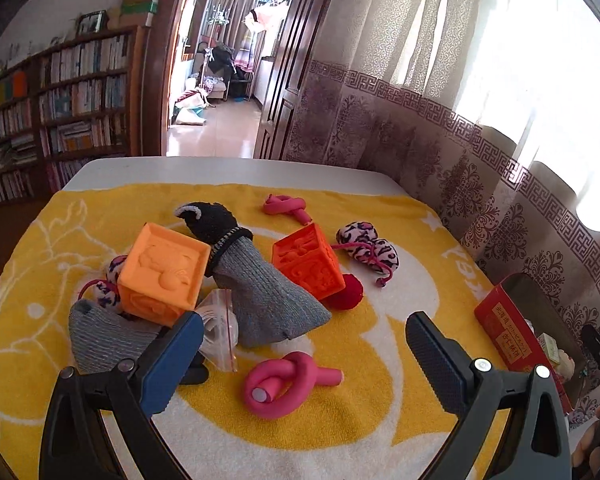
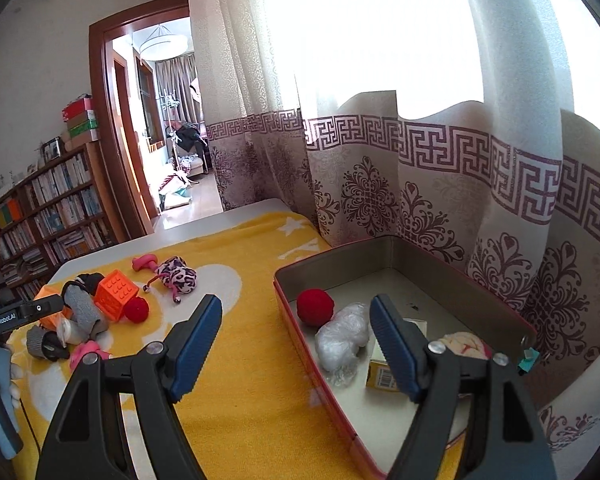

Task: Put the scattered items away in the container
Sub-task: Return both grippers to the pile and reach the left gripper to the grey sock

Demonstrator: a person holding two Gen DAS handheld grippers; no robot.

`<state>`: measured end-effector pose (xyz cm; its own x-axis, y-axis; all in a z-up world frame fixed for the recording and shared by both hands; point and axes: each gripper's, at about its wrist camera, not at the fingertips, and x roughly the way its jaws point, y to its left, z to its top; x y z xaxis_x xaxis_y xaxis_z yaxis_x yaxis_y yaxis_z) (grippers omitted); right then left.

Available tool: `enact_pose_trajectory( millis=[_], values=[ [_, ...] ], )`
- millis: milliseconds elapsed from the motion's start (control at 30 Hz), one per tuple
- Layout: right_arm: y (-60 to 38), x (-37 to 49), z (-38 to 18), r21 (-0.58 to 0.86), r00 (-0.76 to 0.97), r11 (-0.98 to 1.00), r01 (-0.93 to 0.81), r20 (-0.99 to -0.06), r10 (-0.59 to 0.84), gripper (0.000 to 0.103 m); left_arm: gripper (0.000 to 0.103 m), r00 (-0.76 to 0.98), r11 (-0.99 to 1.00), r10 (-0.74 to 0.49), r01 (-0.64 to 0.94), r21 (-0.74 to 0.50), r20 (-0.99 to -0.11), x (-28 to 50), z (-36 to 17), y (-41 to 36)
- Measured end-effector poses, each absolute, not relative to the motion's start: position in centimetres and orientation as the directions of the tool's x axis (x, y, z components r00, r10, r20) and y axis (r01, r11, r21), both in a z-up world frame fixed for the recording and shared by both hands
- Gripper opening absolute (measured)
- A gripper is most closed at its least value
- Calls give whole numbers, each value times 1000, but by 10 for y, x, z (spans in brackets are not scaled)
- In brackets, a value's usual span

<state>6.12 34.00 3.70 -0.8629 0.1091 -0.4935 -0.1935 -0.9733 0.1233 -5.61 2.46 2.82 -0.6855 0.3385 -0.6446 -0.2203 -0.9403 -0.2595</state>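
Note:
My left gripper [image 1: 304, 350] is open and empty, just above a knotted pink foam roller [image 1: 286, 384] on the yellow towel [image 1: 340, 420]. Behind it lie a light orange cube [image 1: 162, 274], a grey sock [image 1: 268, 300], a dark orange cube [image 1: 308, 264], a red ball [image 1: 346, 290] and a leopard-print toy [image 1: 366, 246]. My right gripper [image 2: 296, 346] is open and empty over the near left rim of the red tin box [image 2: 300, 344]. The box holds a red ball [image 2: 315, 306], a crumpled plastic bag [image 2: 342, 338] and a small yellow carton [image 2: 382, 374].
A second pink roller [image 1: 286, 205] lies at the back of the towel. A clear zip bag [image 1: 220, 330] and another grey sock [image 1: 104, 338] lie at the left. A patterned curtain [image 2: 420, 180] hangs right behind the box. The table edge [image 1: 220, 168] is beyond the towel.

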Motion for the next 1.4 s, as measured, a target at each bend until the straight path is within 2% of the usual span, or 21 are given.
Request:
enact_pose_trajectory(
  millis=[167,400,500,967,1233,1400],
  values=[
    [310,40,31,158,-844,-984,-83,-536,-15,80,103,-697,-942,310,-133,-308,-647,-59,20,-25],
    [273,26,25,139,-824,-990,0,-562,-78,80,103,-718,-956,224,-31,-291,-659,-60,8,-68],
    [261,22,24,136,-817,-990,23,-569,-98,80,103,-716,-952,224,-14,-307,-661,-62,2,-80],
    [237,10,1,155,-771,-985,72,-618,-153,80,103,-675,-970,204,-40,-241,-709,-71,-27,-70],
    [237,9,-7,167,-758,-984,68,-633,-159,80,103,-607,-982,175,-47,-185,-775,-84,-45,-59],
    [237,9,-10,169,-755,-984,64,-636,-158,80,103,-558,-973,210,-44,-225,-803,-93,-56,-62]
  ],
)
